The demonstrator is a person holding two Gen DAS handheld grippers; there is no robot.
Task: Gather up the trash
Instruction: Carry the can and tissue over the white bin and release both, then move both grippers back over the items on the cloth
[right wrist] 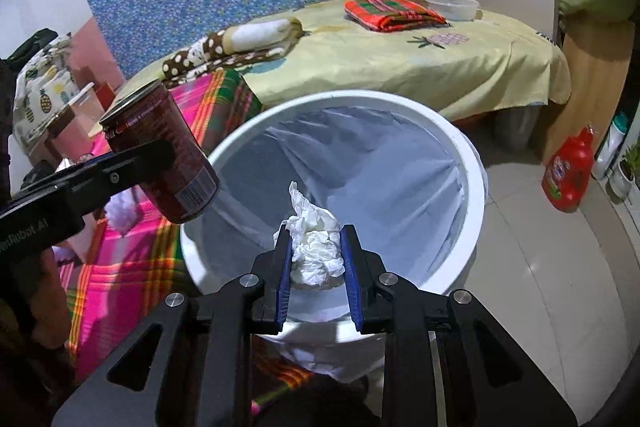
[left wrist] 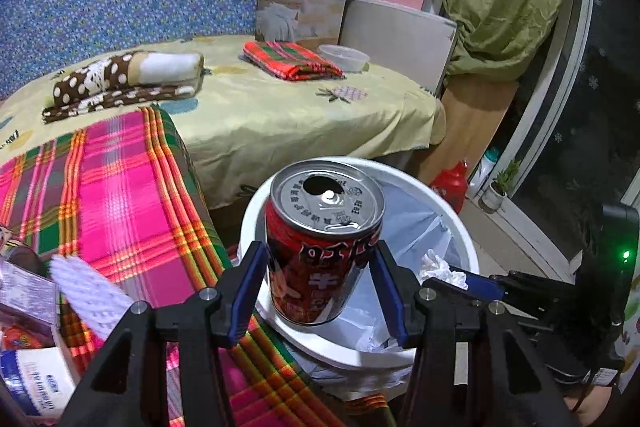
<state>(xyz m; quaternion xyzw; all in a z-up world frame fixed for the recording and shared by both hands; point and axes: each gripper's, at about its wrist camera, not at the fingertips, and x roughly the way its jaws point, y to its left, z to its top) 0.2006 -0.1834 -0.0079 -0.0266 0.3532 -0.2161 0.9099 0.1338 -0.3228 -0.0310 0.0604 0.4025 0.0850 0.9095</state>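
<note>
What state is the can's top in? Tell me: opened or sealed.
Opened. The can in the left gripper shows a dark drinking hole in its silver lid, seen from the left wrist view.

You saw even, bright indoor light, glare on the can top (left wrist: 326,195), strong fisheye bending with dark corners, and motion blur along the left edges.

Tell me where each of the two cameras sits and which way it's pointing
Left wrist: on the left gripper, looking forward and down at its red can above the white bin; own fingers show.
Right wrist: on the right gripper, looking down into the bin over its crumpled tissue; own fingers show.
Shared: bin, can, tissue, bed.
</note>
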